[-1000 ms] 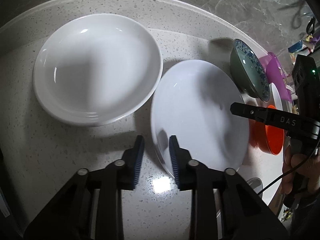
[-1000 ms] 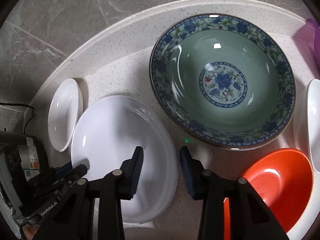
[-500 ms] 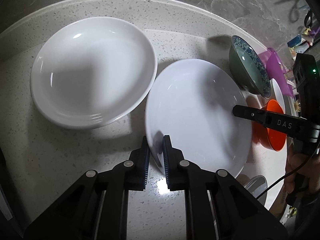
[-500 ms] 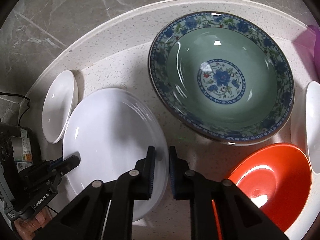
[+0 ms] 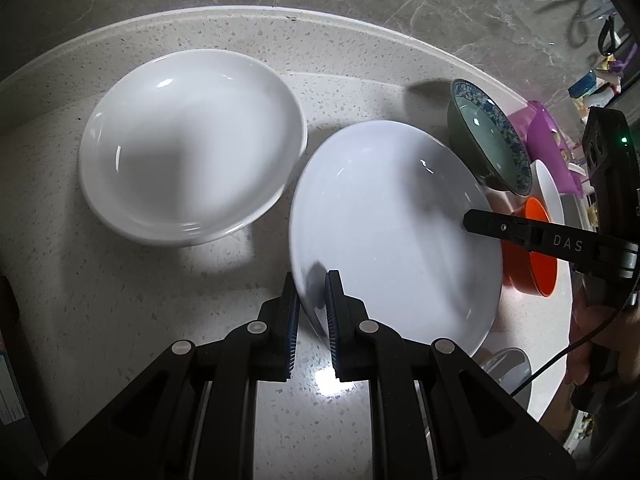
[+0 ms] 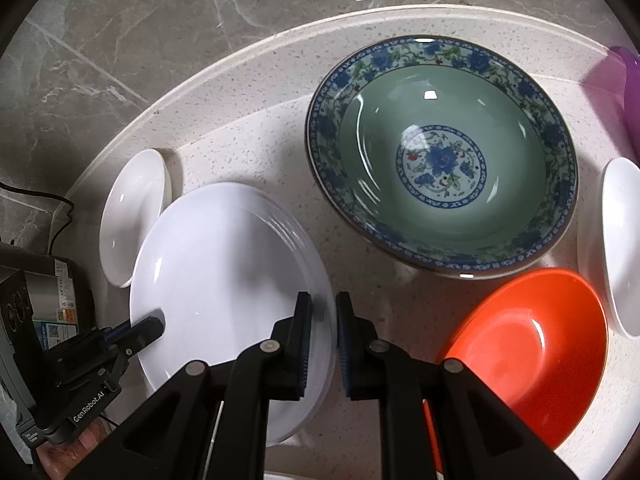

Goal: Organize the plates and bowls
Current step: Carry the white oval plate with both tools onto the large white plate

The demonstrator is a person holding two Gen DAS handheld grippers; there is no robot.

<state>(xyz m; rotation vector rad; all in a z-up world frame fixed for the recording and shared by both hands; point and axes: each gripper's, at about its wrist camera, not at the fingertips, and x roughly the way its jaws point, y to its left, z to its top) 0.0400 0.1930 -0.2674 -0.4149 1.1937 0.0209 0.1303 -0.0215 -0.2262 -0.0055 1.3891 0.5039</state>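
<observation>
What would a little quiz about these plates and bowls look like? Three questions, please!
1. True or false: both grippers pinch the rim of the same white plate.
2. Which dish sits nearest the right gripper on its right side? A) orange dish B) patterned green bowl C) purple container
3. Fill in: beside the held plate, on the left gripper's side, lies another ____ plate, flat on the counter.

Key: 1 true. 2 A. 3 white.
</observation>
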